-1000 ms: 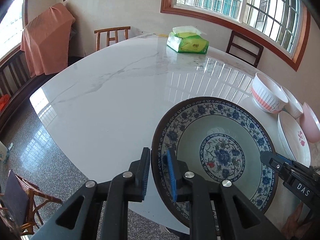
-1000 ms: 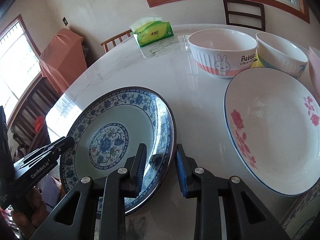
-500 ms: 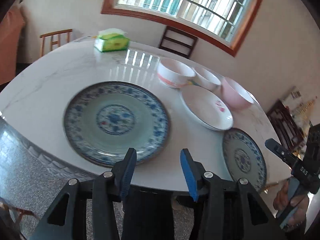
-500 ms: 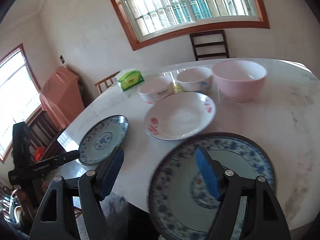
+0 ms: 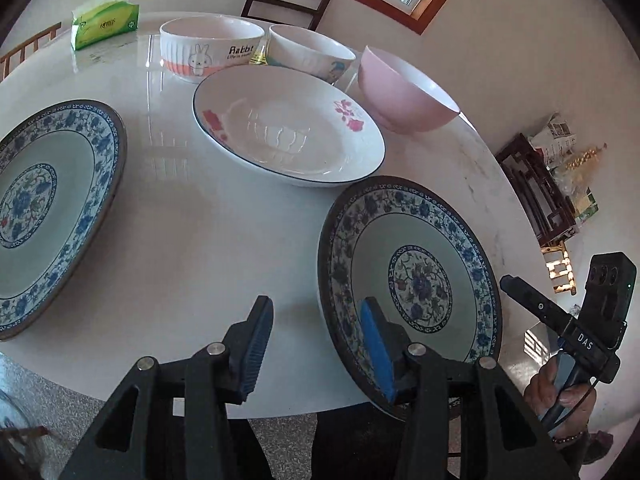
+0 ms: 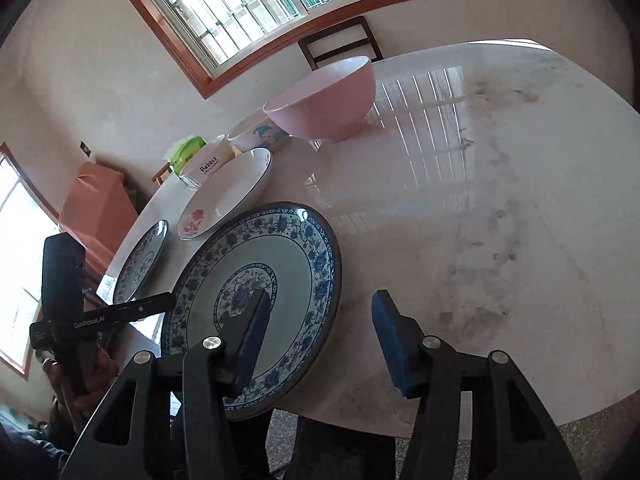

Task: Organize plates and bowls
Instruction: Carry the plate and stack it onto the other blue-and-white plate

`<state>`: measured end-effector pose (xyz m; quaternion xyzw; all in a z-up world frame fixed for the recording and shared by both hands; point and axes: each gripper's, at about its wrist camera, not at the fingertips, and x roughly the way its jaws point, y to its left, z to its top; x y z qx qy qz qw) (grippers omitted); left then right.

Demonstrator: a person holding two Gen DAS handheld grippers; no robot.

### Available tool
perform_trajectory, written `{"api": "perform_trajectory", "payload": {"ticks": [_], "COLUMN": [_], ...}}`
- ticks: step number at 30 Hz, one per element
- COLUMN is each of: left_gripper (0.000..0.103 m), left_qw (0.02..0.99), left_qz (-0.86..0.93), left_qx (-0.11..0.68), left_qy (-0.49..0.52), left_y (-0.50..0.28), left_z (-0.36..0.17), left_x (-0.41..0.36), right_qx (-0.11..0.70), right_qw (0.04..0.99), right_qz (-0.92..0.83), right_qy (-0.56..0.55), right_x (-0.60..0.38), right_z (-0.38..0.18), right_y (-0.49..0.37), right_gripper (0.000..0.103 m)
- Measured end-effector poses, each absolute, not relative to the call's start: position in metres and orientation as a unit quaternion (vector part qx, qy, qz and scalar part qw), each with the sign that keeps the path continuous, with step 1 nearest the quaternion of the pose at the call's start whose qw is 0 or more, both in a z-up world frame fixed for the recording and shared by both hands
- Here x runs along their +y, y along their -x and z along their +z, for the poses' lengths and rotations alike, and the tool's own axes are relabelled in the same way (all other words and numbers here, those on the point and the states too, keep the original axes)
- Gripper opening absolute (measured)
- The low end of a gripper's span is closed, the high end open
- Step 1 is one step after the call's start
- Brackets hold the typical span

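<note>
Three plates [image 5: 288, 128] and three bowls [image 5: 212, 54] sit on the tabletop [image 5: 192, 240], beside one tissue pack [image 5: 105, 20].

Left view: near, looks down over table [image 5: 200, 240].
Right view: same.
Shared: right plate [image 5: 412, 280] [image 6: 256, 300].

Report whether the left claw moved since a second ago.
Yes: the left claw went right, toward the white floral plate; jaws, just opened, now straddle the right blue plate's rim.
</note>
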<state>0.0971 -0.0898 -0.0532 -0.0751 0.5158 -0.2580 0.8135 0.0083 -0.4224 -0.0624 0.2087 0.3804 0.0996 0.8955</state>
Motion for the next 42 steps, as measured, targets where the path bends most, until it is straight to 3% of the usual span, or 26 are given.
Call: {"api": "perform_trajectory", "payload": {"ticks": [5,8,9,10,13,26,42], "left_gripper": [0.046,0.044,0.03,0.026,0.026,0.026,0.026], "left_qw": [0.814,0.82,0.823,0.829,0.832,0.852,0.894], "left_qz": [-0.254,-0.248,-0.242,-0.233,-0.223,-0.226,-0.115], "left_qx": [0.517,0.513,0.513,0.508,0.507,0.473,0.424], "left_qy": [0.072,0.054,0.04,0.024,0.023,0.014,0.09], "left_y": [-0.095,-0.094,-0.094,-0.093,-0.091,-0.062,-0.075], "left_z": [-0.053,-0.053,-0.053,-0.052,-0.051,-0.043,0.001], "left_x": [-0.1,-0.109,-0.112,-0.115,-0.117,-0.102,0.026], "right_qx": [0.401,0.411,0.41,0.411,0.407,0.39,0.382], "right_qw": [0.879,0.871,0.872,0.874,0.876,0.875,0.87], "right_qz": [0.13,0.152,0.15,0.148,0.141,0.136,0.237], "right_qy": [-0.223,-0.224,-0.219,-0.214,-0.217,-0.252,-0.201], "right_x": [-0.422,-0.416,-0.414,-0.412,-0.415,-0.403,-0.287], "right_z": [-0.075,-0.081,-0.082,-0.082,-0.082,-0.079,-0.051], "right_y": [-0.024,-0.03,-0.029,-0.029,-0.025,0.018,-0.043], "right_gripper": [0.05,0.034,0.028,0.025,0.016,0.014,0.015]}}
